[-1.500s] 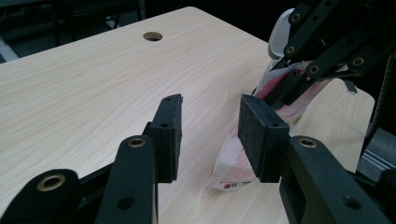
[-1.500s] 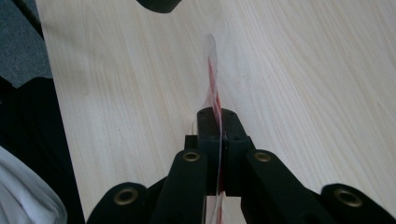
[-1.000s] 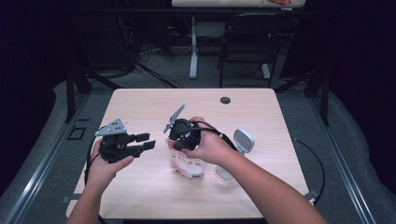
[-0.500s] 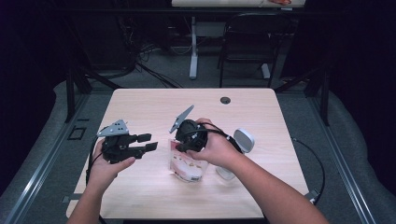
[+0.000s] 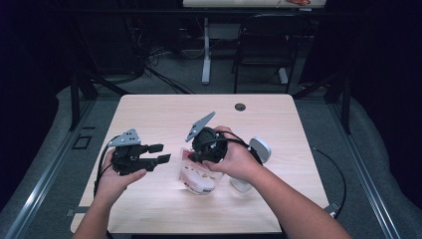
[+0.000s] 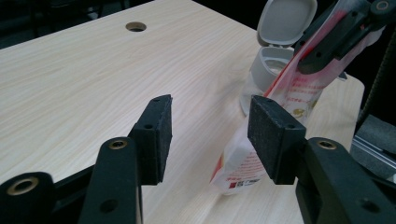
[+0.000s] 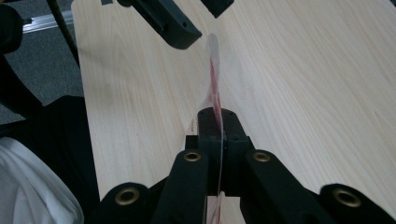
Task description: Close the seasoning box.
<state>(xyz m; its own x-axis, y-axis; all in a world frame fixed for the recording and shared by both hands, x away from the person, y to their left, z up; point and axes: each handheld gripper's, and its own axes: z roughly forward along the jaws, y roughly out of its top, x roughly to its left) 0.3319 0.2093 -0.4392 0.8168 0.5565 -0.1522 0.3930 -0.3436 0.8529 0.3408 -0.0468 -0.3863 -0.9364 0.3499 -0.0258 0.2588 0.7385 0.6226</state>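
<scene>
Pouch (image 5: pixel 199 175) hangs pinched by its top edge in the right gripper (image 5: pixel 196 152), lifted beside the open container (image 5: pixel 251 162), while the left gripper (image 5: pixel 161 153), its jaws just widened and empty, waits near

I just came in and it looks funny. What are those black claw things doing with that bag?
A person holds a gripper in each hand. The right gripper is pinching the top edge of a clear bag with red print. The left gripper has just been opening, with nothing between its jaws. A white open-lidded container stands behind the bag.
</scene>
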